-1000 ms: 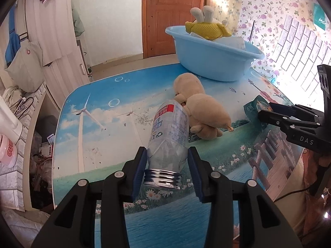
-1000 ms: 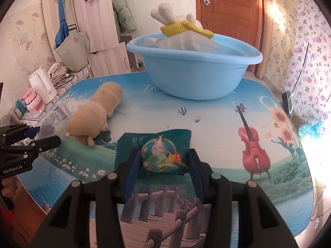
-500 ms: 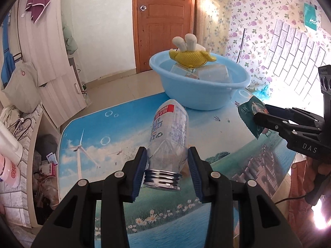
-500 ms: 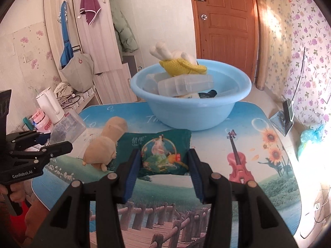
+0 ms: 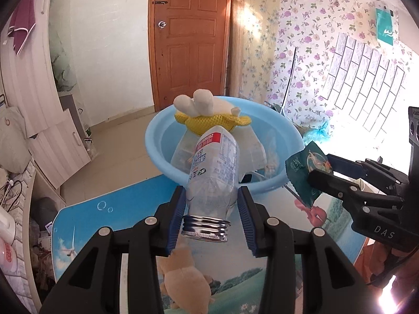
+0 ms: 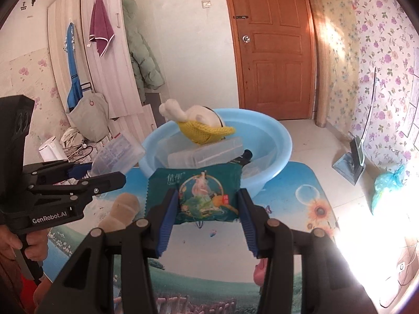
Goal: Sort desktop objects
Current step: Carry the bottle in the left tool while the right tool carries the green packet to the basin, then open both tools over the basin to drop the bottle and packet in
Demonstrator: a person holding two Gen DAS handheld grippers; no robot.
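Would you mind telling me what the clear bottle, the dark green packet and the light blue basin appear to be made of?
The clear bottle in the left gripper looks like thin transparent plastic, dented, with a printed label. The dark green packet in the right gripper seems glossy plastic film with crimped, serrated edges. The light blue basin looks like smooth moulded plastic with a rolled rim.

I see my right gripper [image 6: 207, 206] clamped on a green snack packet [image 6: 199, 192], raised before the blue basin [image 6: 277, 146]; the left gripper [image 6: 86, 174] holds a clear bottle [image 6: 117, 154].
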